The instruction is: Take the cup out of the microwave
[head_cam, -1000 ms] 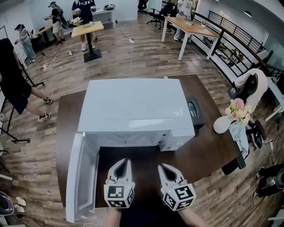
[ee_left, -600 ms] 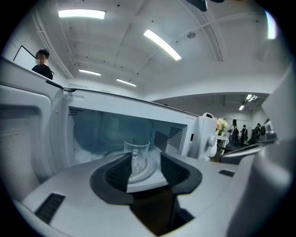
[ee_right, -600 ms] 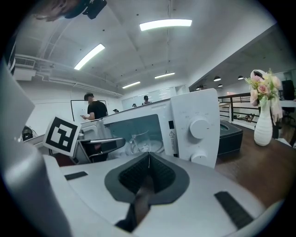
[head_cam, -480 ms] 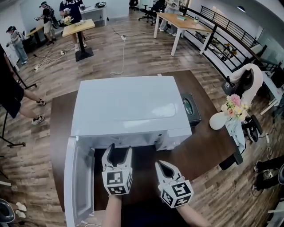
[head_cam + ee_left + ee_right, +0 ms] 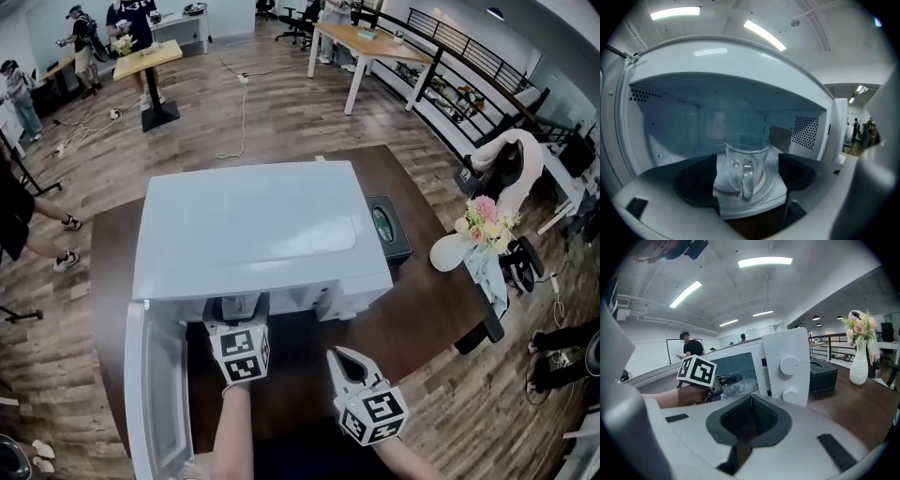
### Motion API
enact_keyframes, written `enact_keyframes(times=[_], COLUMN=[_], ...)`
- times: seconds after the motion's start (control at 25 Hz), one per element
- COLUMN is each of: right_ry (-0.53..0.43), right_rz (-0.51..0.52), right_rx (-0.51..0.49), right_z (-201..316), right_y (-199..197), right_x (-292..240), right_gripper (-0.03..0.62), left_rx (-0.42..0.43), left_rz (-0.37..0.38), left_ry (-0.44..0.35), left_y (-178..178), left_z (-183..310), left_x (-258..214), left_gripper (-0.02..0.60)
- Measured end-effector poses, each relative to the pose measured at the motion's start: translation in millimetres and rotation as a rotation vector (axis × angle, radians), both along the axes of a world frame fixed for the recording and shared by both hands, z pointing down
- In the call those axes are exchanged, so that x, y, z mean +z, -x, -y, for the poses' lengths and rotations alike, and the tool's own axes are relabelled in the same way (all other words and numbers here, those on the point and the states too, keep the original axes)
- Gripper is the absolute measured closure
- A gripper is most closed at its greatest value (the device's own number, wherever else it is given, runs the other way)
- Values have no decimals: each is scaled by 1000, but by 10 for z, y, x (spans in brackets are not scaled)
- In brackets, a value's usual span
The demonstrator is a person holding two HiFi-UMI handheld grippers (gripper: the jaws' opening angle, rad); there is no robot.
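A white microwave [image 5: 248,234] stands on a dark table with its door [image 5: 155,394] swung open to the left. Inside, a clear glass cup [image 5: 745,164] sits on the turntable, its handle facing outward. My left gripper [image 5: 239,305] reaches into the oven's mouth. Its jaws are opening, and its dark fingers [image 5: 693,183] stand either side of the cup without touching it. My right gripper [image 5: 345,358] hangs in front of the microwave's lower right, shut [image 5: 749,397] with nothing in it. The cup [image 5: 738,387] also shows faintly in the right gripper view.
The control panel [image 5: 787,366] with two knobs is at the oven's right. A black box [image 5: 387,228] lies right of the microwave. A white vase of flowers [image 5: 459,246] stands near the table's right edge. People and tables are far behind.
My left gripper has moved forward into the microwave's opening and its jaws have spread from shut to wide. The right gripper has stayed where it was.
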State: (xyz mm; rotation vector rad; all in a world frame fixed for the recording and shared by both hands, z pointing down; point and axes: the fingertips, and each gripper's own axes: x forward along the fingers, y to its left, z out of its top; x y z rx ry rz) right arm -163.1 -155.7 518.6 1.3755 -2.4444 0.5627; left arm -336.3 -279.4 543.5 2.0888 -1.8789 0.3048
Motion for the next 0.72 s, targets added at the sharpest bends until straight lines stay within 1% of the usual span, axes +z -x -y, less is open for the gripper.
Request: enact_keyframes(times=[0.08, 0.24, 0.4, 0.52, 0.72], right_ry=[2, 7, 18, 27, 36], right_rz=[-8, -17, -18, -18, -15], right_rx=[12, 22, 25, 19, 6], right_z=[-3, 14, 19, 28, 64], right_y=[-44, -75, -63, -34, 40], right_x=[7, 21, 54, 85, 95], right_gripper=[602, 602, 602, 602, 601], left_rx=[2, 17, 10, 3, -2], left_rz=[14, 10, 12, 15, 3], left_ry=[6, 12, -12, -13, -37], left_y=[-9, -45, -47, -42, -52], left_z=[74, 222, 365, 467, 559], left_x=[44, 125, 113, 150, 143], left_gripper=[195, 195, 195, 195, 196])
